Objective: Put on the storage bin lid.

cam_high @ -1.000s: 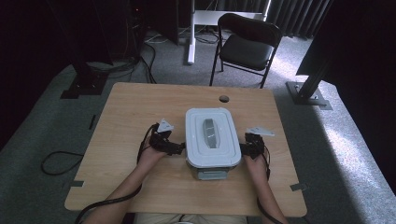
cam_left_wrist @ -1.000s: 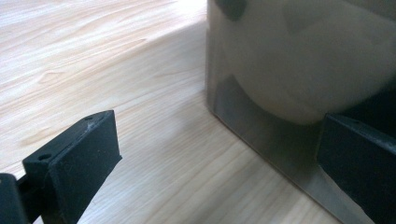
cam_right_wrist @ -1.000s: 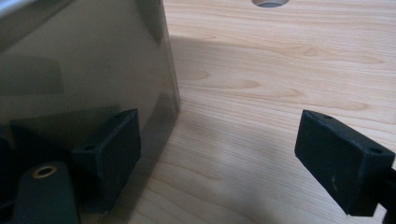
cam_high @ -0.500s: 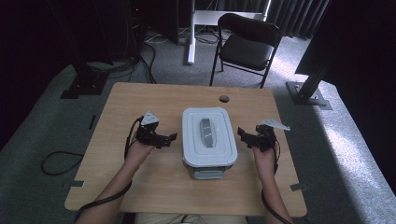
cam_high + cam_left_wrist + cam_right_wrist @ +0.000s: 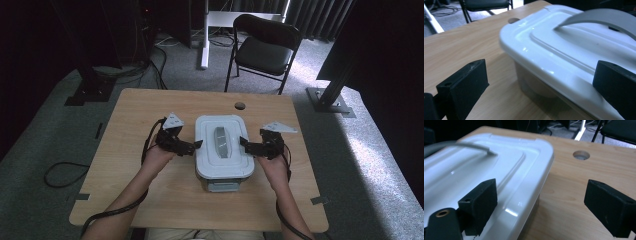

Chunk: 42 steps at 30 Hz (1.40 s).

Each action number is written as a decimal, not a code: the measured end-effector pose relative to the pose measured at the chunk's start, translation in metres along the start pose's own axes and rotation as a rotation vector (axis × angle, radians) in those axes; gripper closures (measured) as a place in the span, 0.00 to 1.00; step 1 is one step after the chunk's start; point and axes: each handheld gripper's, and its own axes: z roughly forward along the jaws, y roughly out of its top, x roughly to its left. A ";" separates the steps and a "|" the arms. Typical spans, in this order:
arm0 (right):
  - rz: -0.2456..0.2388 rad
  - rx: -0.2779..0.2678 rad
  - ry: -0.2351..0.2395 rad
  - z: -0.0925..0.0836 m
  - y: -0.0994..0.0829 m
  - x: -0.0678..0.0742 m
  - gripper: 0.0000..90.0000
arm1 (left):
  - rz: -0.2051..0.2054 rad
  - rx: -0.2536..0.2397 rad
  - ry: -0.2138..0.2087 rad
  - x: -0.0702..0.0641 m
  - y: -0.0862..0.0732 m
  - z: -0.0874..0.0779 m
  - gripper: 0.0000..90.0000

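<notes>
High view: white lidded storage box (image 5: 223, 150) centre frame on the desk (image 5: 125, 125), flanked by left claw (image 5: 196, 145) and right claw (image 5: 243, 143), both open. Left gripper view: jaws spread astride the lid's glossy, likely slippery rim. Right gripper view: same; stiff plastic, probably light, best pinched under both side rims.

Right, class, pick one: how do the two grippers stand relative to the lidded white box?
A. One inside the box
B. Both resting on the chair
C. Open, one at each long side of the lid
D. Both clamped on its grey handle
C: the left gripper and right gripper sit with jaws apart at opposite sides of the white box, whose lid is on.
</notes>
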 end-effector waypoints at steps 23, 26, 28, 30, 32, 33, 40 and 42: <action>-0.009 0.018 0.030 -0.010 -0.012 0.012 0.15 | -0.055 0.044 -0.099 -0.008 -0.016 0.004 0.01; -0.020 0.023 0.018 -0.011 -0.014 0.015 0.15 | -0.048 0.048 -0.109 -0.012 -0.020 0.004 0.01; -0.031 0.012 0.004 -0.013 -0.017 0.016 0.15 | -0.051 0.044 -0.116 -0.010 -0.020 0.005 0.01; -0.052 -0.001 -0.010 -0.013 -0.018 0.019 0.15 | -0.045 0.018 -0.088 -0.011 -0.021 0.007 0.01; -0.026 -0.001 0.017 -0.011 -0.019 0.015 0.15 | -0.053 0.011 -0.091 -0.009 -0.022 0.009 0.01; -0.026 -0.008 0.016 -0.011 -0.020 0.015 0.15 | -0.048 0.008 -0.089 -0.010 -0.022 0.010 0.01; -0.018 0.007 0.022 -0.010 -0.017 0.014 0.15 | 0.006 0.053 -0.059 -0.013 -0.013 0.008 0.01; -0.013 0.018 0.020 -0.010 -0.016 0.014 0.15 | 0.011 0.064 -0.055 -0.012 -0.011 0.008 0.01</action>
